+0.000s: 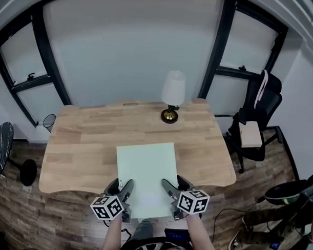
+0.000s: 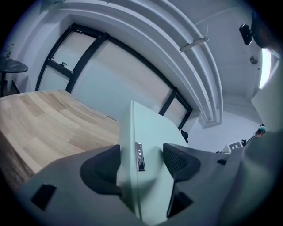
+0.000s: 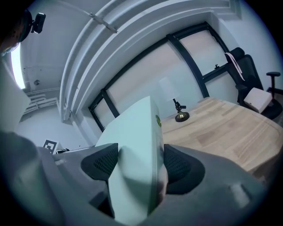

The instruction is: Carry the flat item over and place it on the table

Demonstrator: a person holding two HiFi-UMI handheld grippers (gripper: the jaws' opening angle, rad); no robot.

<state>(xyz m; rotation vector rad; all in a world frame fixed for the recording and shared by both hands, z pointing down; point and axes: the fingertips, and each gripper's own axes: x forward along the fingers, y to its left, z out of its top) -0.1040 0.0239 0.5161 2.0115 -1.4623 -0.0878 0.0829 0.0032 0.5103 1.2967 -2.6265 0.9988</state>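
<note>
Jaws of the left gripper (image 1: pixel 122 191) and right gripper (image 1: pixel 170 193) each pinch the pale green flat rectangular panel (image 1: pixel 147 170) at its near corners. The panel overlaps the light wooden surface's (image 1: pixel 79 145) near edge.

A: What's the room like?
B: A pale wall (image 1: pixel 128 44) with black-framed windows (image 1: pixel 23 61) on either side, and a wood plank floor (image 1: pixel 15 214).
A: Any furniture?
B: A light wooden counter (image 1: pixel 78 150) against the wall, with a lamp (image 1: pixel 172 99), white shade and brass base, near its far edge. A black office chair (image 1: pixel 270 105) stands to its right, a pale box (image 1: pixel 250 134) on the seat.
</note>
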